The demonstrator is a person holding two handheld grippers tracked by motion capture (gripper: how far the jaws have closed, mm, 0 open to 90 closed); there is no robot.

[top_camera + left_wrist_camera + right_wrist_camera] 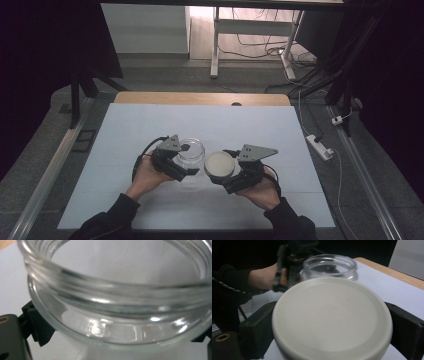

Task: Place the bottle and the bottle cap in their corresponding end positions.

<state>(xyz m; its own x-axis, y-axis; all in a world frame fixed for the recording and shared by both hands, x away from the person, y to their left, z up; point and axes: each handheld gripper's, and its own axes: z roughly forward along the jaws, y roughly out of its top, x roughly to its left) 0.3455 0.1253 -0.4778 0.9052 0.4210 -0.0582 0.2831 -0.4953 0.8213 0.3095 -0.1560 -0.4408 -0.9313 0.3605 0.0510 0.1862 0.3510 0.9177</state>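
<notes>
A clear glass jar [191, 152] with an open mouth stands on the white table cover, and my left gripper [184, 161] is shut on it. In the left gripper view the jar's threaded rim [117, 295] sits between the black jaws, close to the camera. My right gripper [223, 172] is shut on a round off-white lid [219, 164], held just right of the jar. In the right gripper view the lid [332, 317] lies flat between the jaws, top side up, with the jar [329, 266] and the other hand beyond it.
The white cover [150, 130] lies on a wooden table whose far edge [200, 98] shows. Beyond it stand a white desk frame [215, 45] and cables on the floor. A power strip [320, 146] lies off the table's right side.
</notes>
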